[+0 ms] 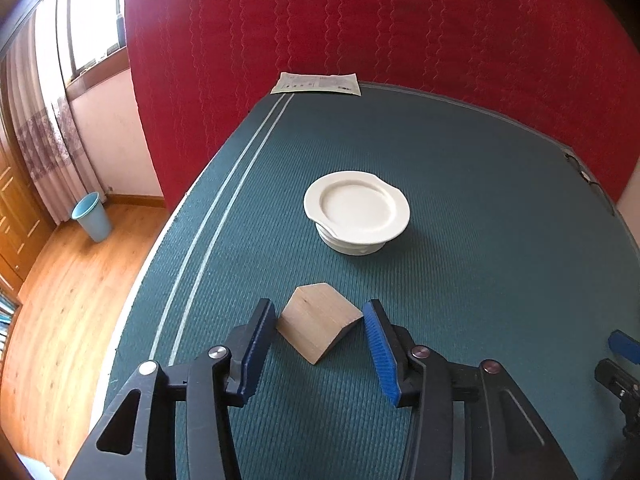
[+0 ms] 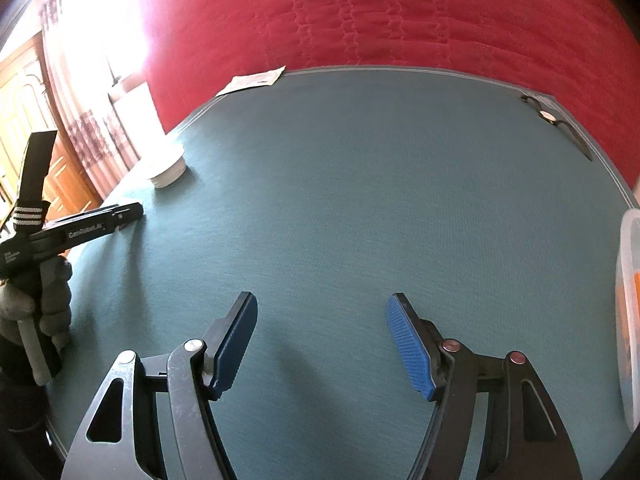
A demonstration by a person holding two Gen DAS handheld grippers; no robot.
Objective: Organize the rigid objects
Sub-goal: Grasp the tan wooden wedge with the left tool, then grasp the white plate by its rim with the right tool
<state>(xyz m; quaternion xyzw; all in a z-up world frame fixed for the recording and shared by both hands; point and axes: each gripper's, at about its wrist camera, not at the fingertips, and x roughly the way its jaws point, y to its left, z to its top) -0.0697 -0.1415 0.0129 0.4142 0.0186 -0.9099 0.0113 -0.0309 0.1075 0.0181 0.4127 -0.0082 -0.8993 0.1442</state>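
Left hand-held gripper (image 1: 319, 334) hangs low over the table (image 1: 480, 240) with its jaws apart, straddling a wooden block (image 1: 316, 322); the blue pads stand close on either side of the block's corners, though whether either pad touches the wood cannot be told. That block lies flat on the green cloth, near the front edge, turned so one corner points toward the camera. Just beyond it sits a white plate (image 1: 357, 206) resting on top of what looks like a stack of white dishes, apart from the block. Further back, a paper sheet (image 1: 316, 83) lies at the far edge against the red quilted backdrop. Right hand-held gripper (image 2: 322, 344) is also spread wide, over bare cloth with nothing between its pads, and a clear plastic container (image 2: 630, 312) shows at the right margin. Judging by this, the dishes appear gathered already, while the block is not yet lifted and remains to be put away.
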